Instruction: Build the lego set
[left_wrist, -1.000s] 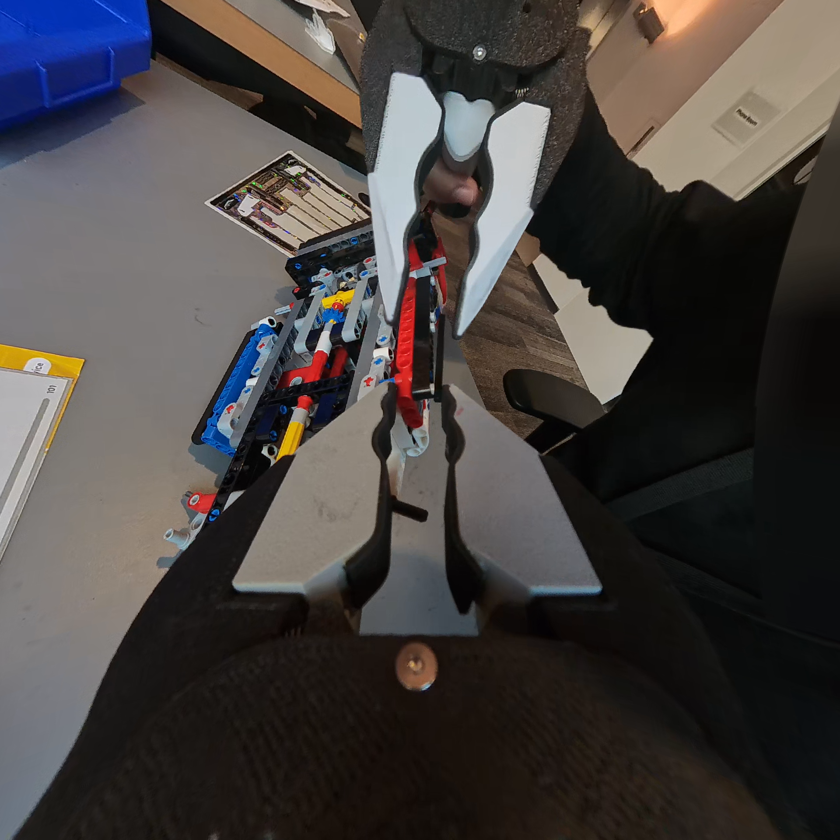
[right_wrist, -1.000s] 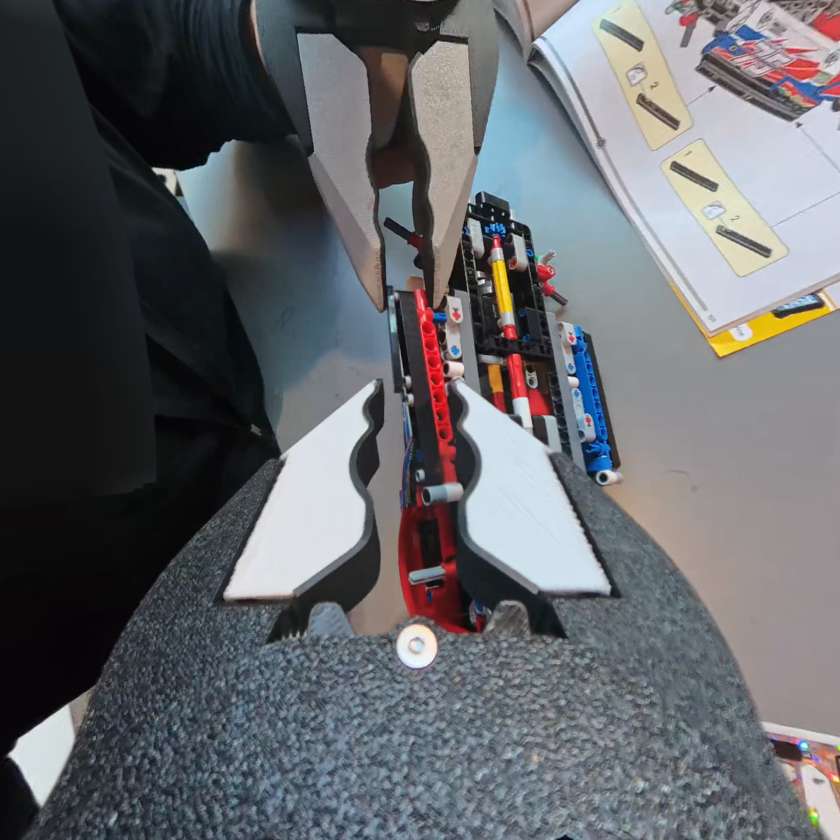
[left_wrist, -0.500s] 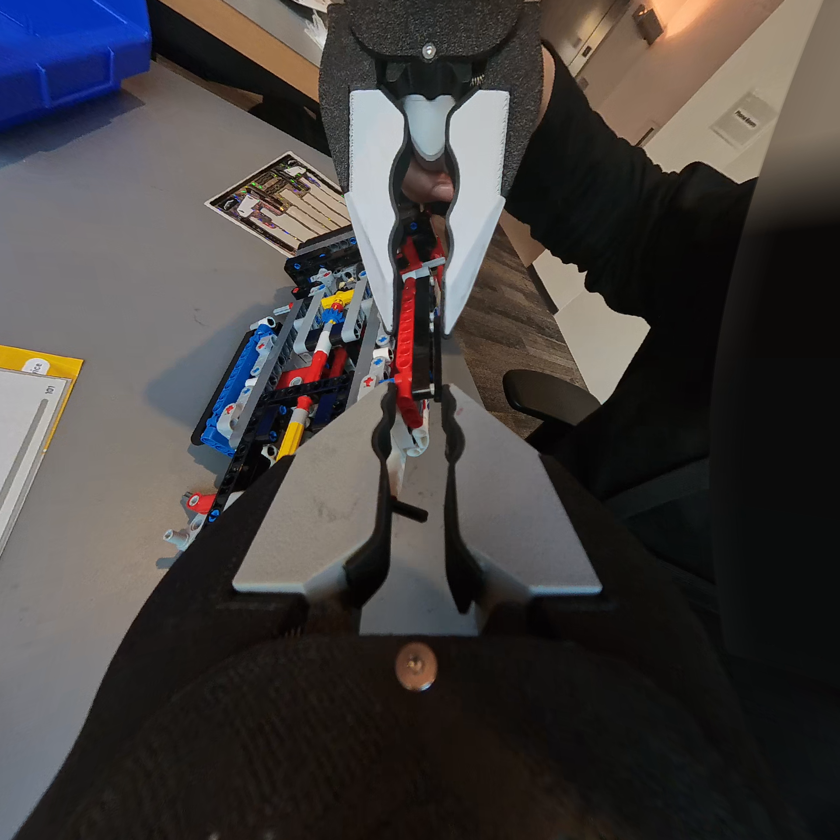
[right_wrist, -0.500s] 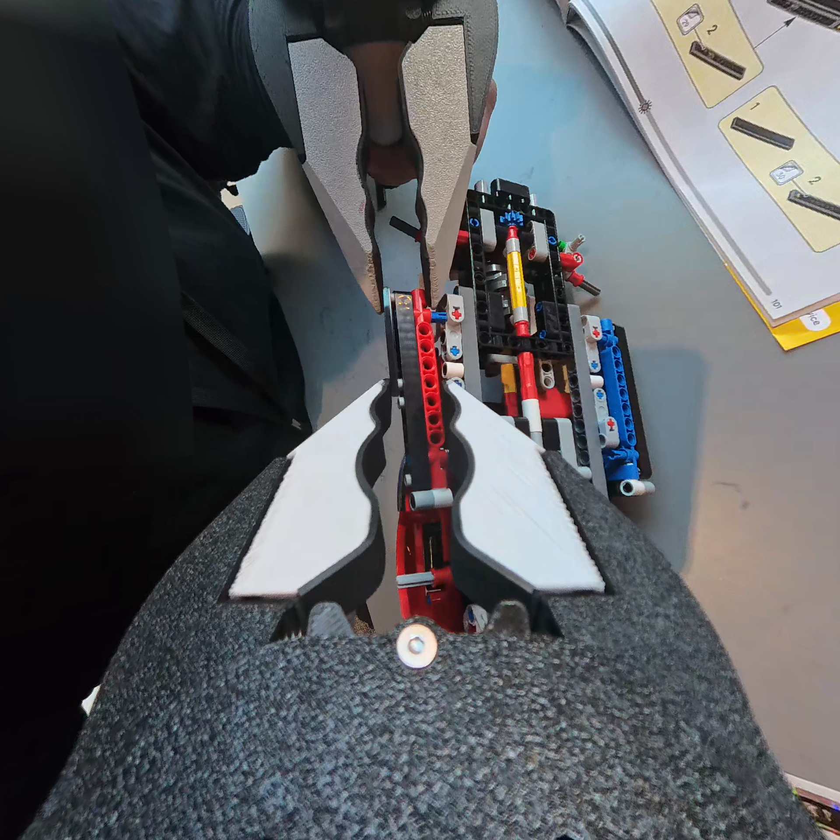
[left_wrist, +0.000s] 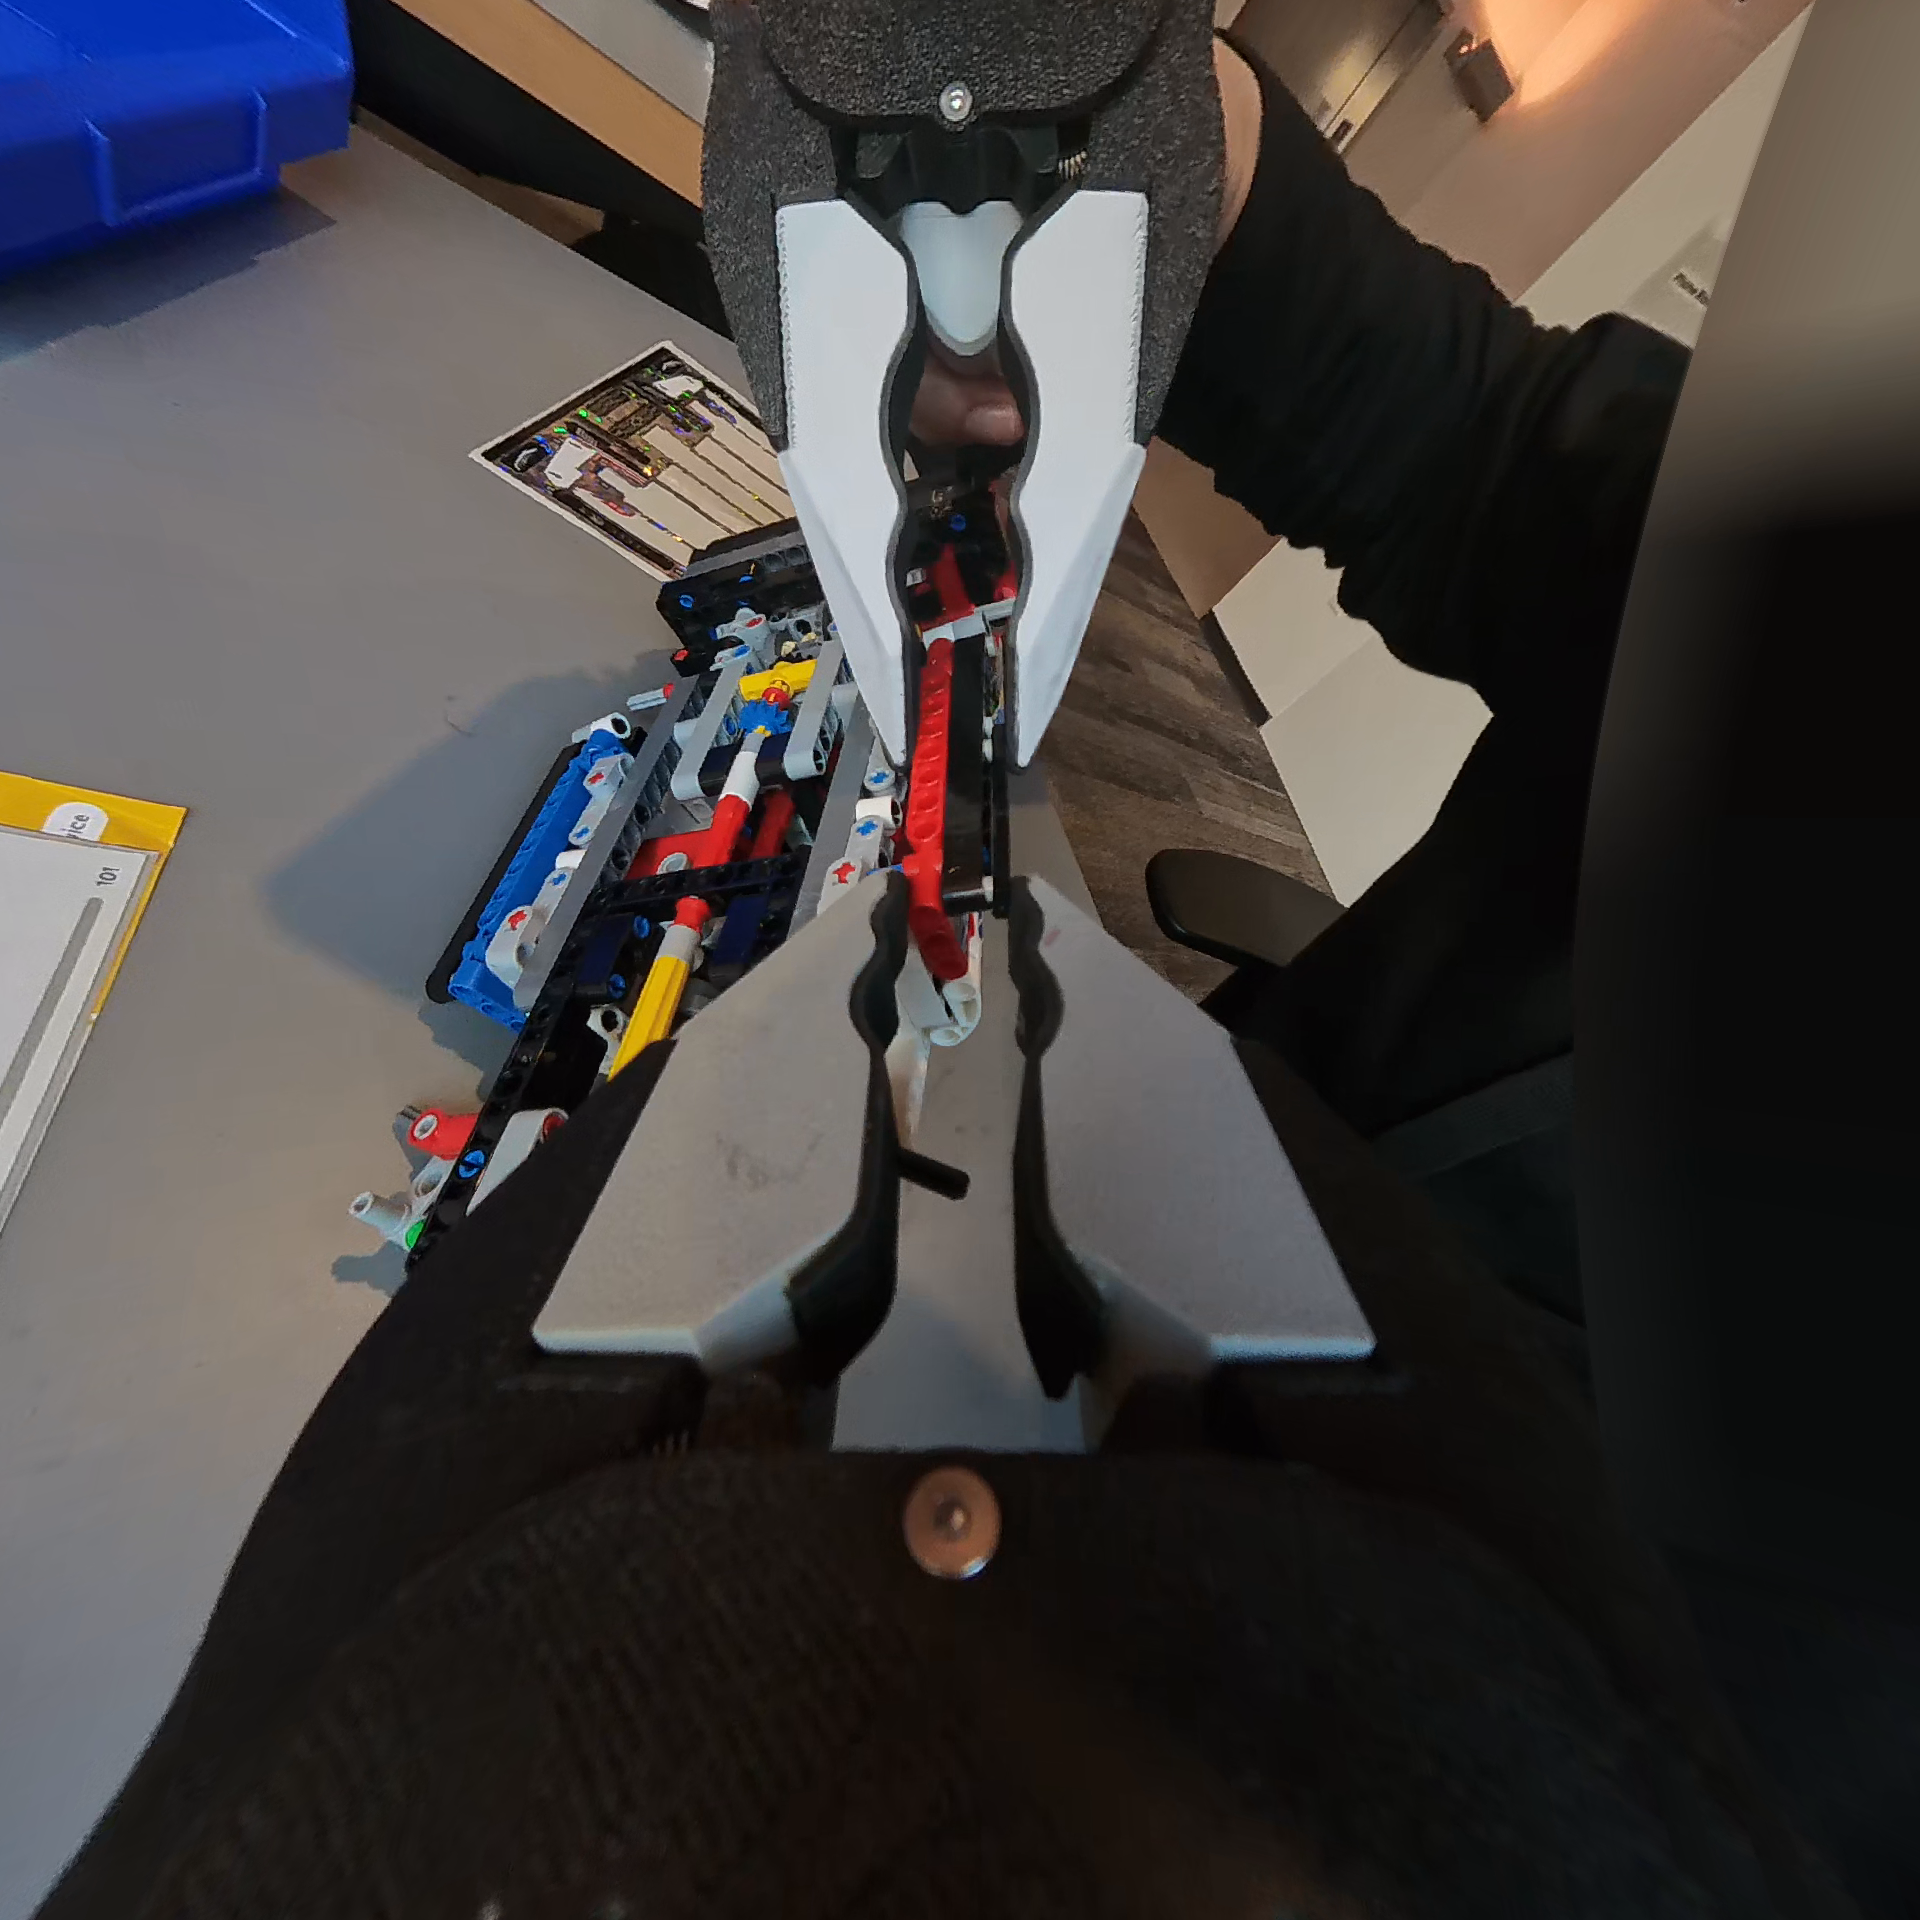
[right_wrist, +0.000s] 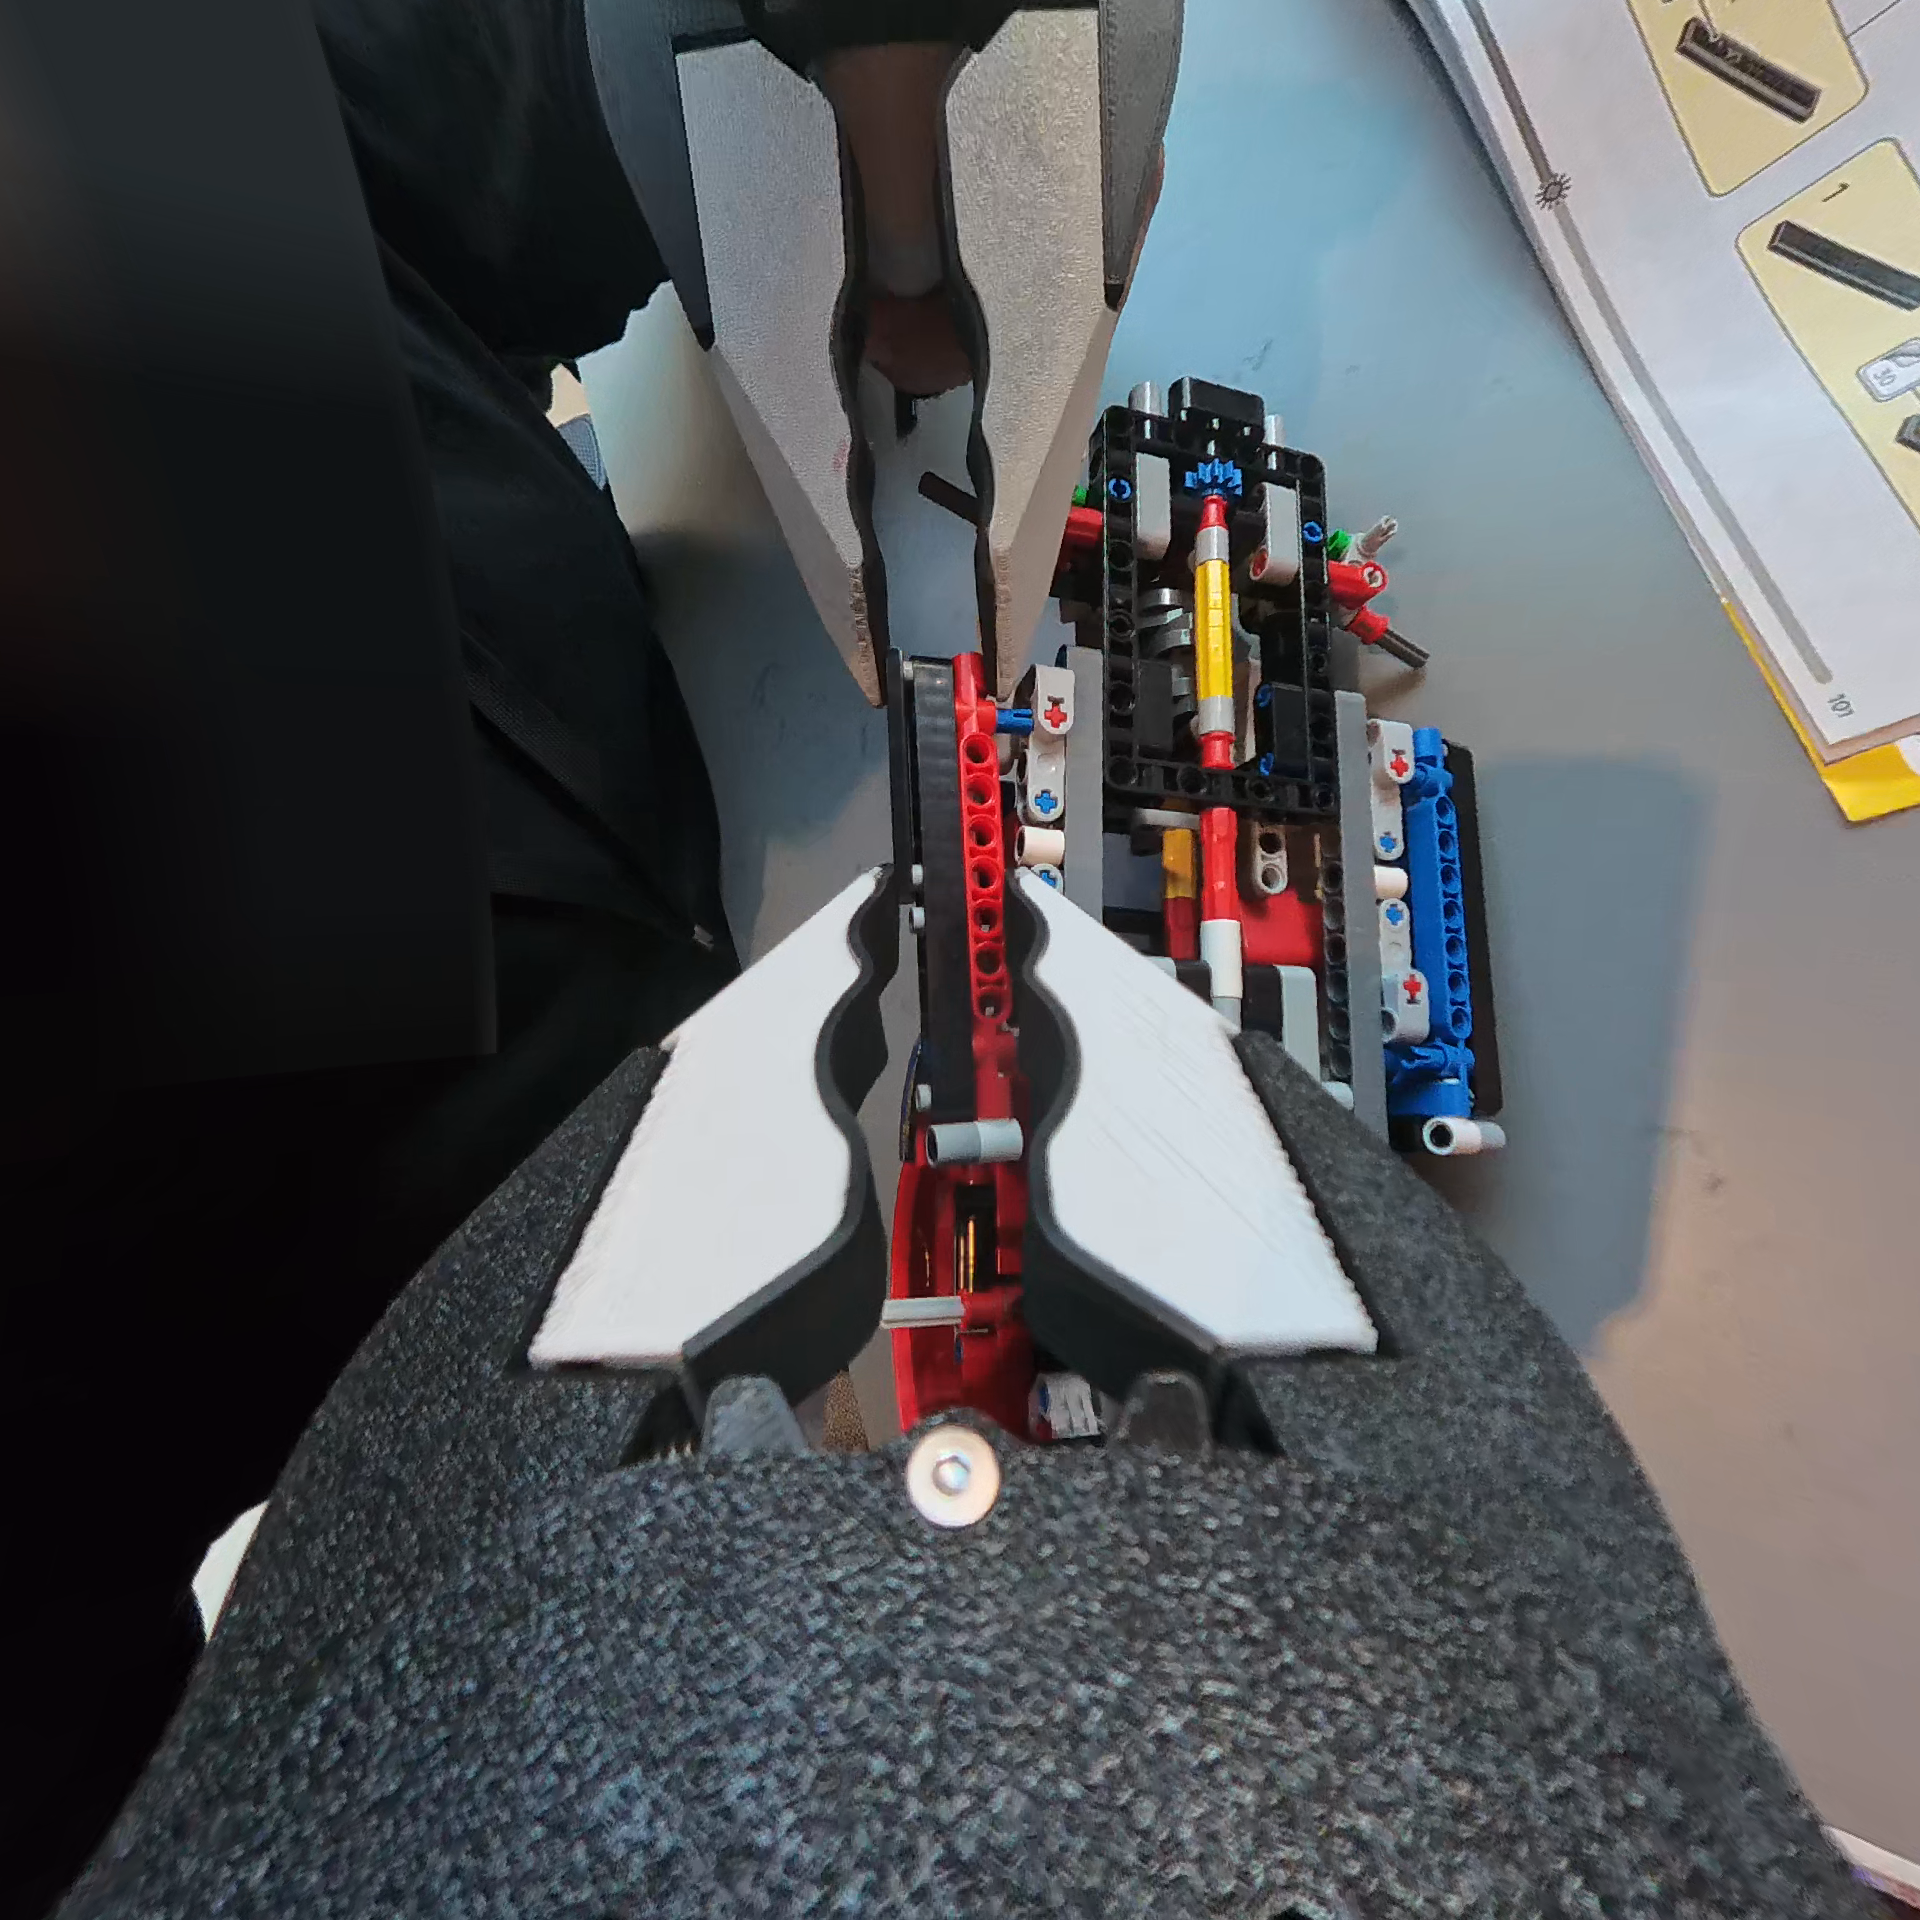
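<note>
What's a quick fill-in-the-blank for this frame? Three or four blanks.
1. The left gripper and right gripper are both shut on one ____-and-black panel.
2. The right gripper's jaws are ____; the left's are grey.
3. The chassis lies on the ____ table.
4. The bin is ____.
Missing words: red; white; grey; blue.

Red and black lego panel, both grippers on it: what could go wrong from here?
1. The red and black panel is pinched edge-on at opposite ends by the right gripper and left gripper; uneven push may twist it or pop the grey pin.
2. The lego model lies loose on the table; side pressure could slide it toward the near edge.
3. Small pieces stick out at its end; a knock may detach them.
</note>
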